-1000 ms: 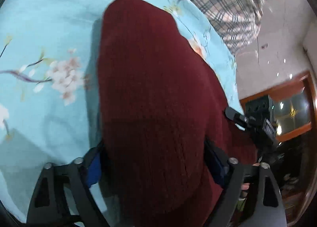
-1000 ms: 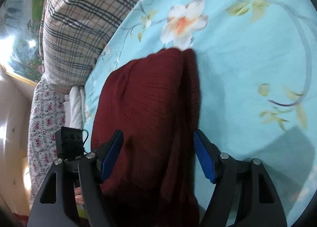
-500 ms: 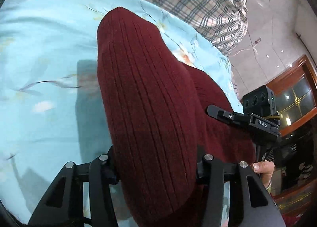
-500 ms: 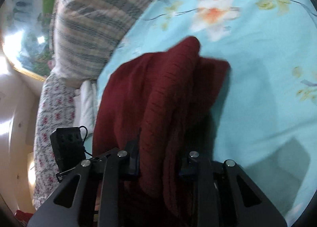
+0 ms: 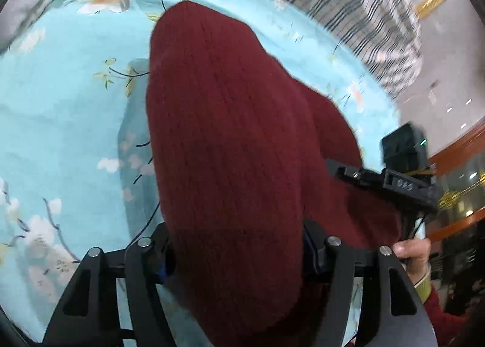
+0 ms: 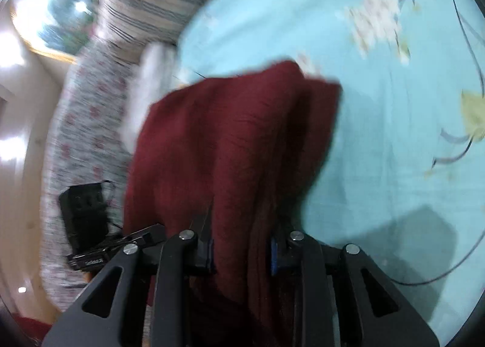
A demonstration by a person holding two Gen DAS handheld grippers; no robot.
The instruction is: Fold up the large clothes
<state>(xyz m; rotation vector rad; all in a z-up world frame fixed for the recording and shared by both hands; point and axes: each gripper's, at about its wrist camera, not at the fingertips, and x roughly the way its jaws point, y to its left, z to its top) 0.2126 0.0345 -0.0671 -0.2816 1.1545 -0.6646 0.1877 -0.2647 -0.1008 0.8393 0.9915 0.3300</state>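
A bed spread with a light blue floral sheet [image 5: 60,110] fills most of both views, with a plaid pillow [image 5: 372,22] at its far edge and, in the right wrist view, a pink-flowered fabric [image 6: 81,135] hanging down the side of the bed. A dark red knit sweater [image 5: 230,147] is bunched into a thick fold above the sheet, casting a shadow on the blue cloth beside it. The left tongs [image 5: 239,256] are closed onto a wide roll of the sweater, which bulges out between and over the black fingers and hides the pads. The right tongs [image 6: 242,253] are pinched narrow on a gathered edge of the same sweater [image 6: 236,141], with slivers of blue pad showing against the knit on either side. In the left wrist view the other tool's black camera block [image 5: 403,147] shows at the right, with a hand [image 5: 415,256] gripping below it; that view is sharper, the right one smeared by blur.
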